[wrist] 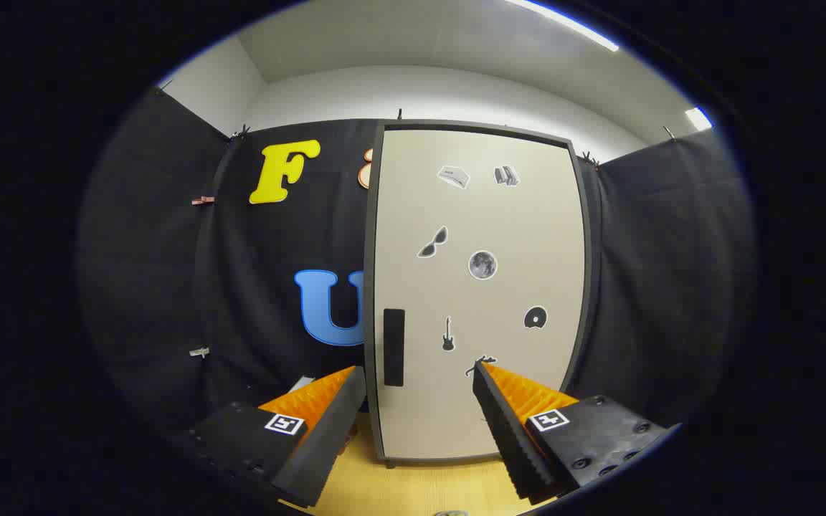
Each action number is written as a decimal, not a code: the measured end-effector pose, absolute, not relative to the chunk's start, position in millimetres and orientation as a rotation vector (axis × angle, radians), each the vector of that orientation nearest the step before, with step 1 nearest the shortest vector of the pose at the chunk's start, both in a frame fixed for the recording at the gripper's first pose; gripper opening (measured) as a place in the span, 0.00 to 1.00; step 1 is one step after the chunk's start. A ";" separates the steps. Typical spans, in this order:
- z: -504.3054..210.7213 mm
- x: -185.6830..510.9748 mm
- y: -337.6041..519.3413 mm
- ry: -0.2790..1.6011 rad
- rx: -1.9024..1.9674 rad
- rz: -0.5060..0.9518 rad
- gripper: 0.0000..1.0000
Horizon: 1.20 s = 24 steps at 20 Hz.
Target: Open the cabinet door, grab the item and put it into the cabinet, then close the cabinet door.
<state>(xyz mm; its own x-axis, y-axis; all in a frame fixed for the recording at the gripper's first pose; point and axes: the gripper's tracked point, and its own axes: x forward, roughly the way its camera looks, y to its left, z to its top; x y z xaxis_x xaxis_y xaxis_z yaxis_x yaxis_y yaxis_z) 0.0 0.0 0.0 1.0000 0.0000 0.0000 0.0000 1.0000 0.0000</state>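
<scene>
Tool (420,376) wide open, fingers holding and touching nothing. Cabinet (481,294) stands on the bench (413,487) at 12 o'clock beyond the fingers, door shut, dark handle (393,347) at its 9 o'clock edge.

Closed cabinet (481,294) upright on the table (413,487), just beyond the spread, empty claw (419,380), handle (393,347) at its left edge.

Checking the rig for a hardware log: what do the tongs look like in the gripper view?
The tongs have two wedge-shaped fingers tapering to the tips, with ribbed inner faces. Each sits on a black block carrying a square black-and-white fiducial marker; the right block shows round screw holes. The fingers stand apart, open, ahead of the closed cabinet door.
</scene>
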 end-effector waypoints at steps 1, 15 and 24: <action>0.2 -0.8 -2.1 0.000 0.008 -0.007 0.97; -3.3 -2.8 -3.4 0.002 -0.035 -0.016 0.97; -16.0 14.2 13.6 0.016 -0.043 0.021 0.97</action>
<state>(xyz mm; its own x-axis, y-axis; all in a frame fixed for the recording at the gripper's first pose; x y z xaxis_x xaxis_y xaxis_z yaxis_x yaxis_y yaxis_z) 14.2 13.6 -16.0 0.9997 0.0206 -0.0163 -0.0213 0.9988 -0.0433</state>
